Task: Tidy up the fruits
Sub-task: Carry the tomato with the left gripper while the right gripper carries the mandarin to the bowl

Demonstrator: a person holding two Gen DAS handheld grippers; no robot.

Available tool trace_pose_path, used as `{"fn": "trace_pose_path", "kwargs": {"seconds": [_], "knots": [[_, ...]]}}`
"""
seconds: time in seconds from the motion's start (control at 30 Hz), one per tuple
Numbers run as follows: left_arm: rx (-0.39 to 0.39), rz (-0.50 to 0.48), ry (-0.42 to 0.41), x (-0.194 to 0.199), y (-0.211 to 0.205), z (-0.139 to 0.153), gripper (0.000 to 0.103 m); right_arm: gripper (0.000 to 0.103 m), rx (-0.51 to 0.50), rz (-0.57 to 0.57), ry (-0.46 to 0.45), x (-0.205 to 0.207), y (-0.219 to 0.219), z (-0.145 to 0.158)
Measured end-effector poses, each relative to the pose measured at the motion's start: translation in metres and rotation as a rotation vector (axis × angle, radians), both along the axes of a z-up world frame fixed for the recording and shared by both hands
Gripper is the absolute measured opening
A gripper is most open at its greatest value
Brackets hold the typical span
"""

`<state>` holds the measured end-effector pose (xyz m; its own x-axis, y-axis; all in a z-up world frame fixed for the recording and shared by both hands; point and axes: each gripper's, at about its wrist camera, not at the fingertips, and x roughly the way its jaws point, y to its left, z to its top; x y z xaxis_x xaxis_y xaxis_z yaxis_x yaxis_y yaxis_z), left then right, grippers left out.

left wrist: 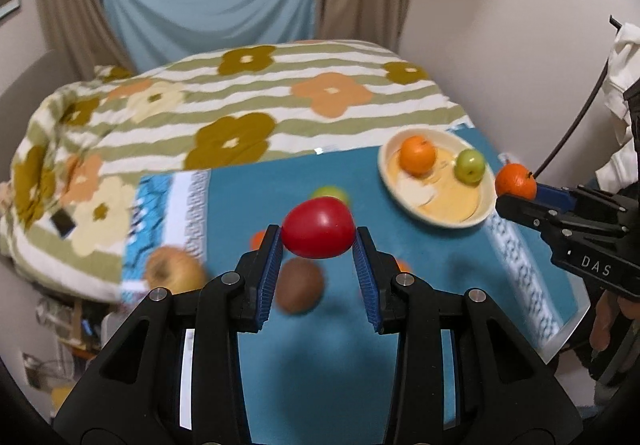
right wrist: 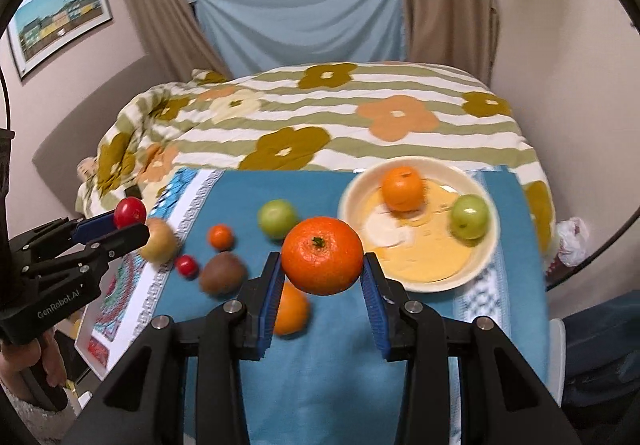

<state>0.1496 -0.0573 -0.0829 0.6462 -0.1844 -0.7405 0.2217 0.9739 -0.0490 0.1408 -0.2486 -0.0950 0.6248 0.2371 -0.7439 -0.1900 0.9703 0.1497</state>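
Note:
My left gripper (left wrist: 318, 241) is shut on a red tomato (left wrist: 318, 227) and holds it above the teal cloth (left wrist: 272, 189); it also shows in the right wrist view (right wrist: 124, 223). My right gripper (right wrist: 322, 269) is shut on a tangerine (right wrist: 322, 255), held above the cloth beside the cream bowl (right wrist: 486, 257). The bowl holds an orange (right wrist: 402, 189) and a green apple (right wrist: 470, 216). On the cloth lie a green apple (right wrist: 277, 218), a small tangerine (right wrist: 221, 236), a kiwi (right wrist: 222, 272), a small tomato (right wrist: 186, 266), a yellow apple (right wrist: 160, 241) and an orange (right wrist: 291, 311).
A bed with a flowered striped blanket (right wrist: 340, 117) lies behind the table. A blue sheet (right wrist: 304, 21) and curtains hang at the back. The table's right edge (left wrist: 568, 329) is near a wall. A dark phone (left wrist: 62, 223) lies on the blanket.

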Motion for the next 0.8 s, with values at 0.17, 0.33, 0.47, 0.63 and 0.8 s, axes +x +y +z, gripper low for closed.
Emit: {"fn": "trace_pose_path", "kwargs": {"seconds": [0.17, 0.33, 0.47, 0.63, 0.8], "knots": [[-0.022, -0.048, 0.026, 0.032, -0.05, -0.006, 0.041, 0.036, -0.017, -0.018, 0.009, 0.016, -0.038, -0.003], [-0.006, -0.109, 0.067, 0.06, -0.094, -0.024, 0.041, 0.036, -0.008, -0.046, 0.039, 0.035, -0.071, -0.017], [0.007, -0.151, 0.107, 0.081, -0.127, -0.044, 0.041, 0.036, 0.004, -0.061, 0.06, 0.047, -0.092, -0.029], [0.034, -0.199, 0.16, 0.101, -0.159, -0.071, 0.041, 0.036, 0.031, -0.077, 0.09, 0.058, -0.114, -0.041], [0.071, -0.235, 0.208, 0.108, -0.181, -0.097, 0.041, 0.036, 0.04, -0.08, 0.115, 0.062, -0.127, -0.051]]}}
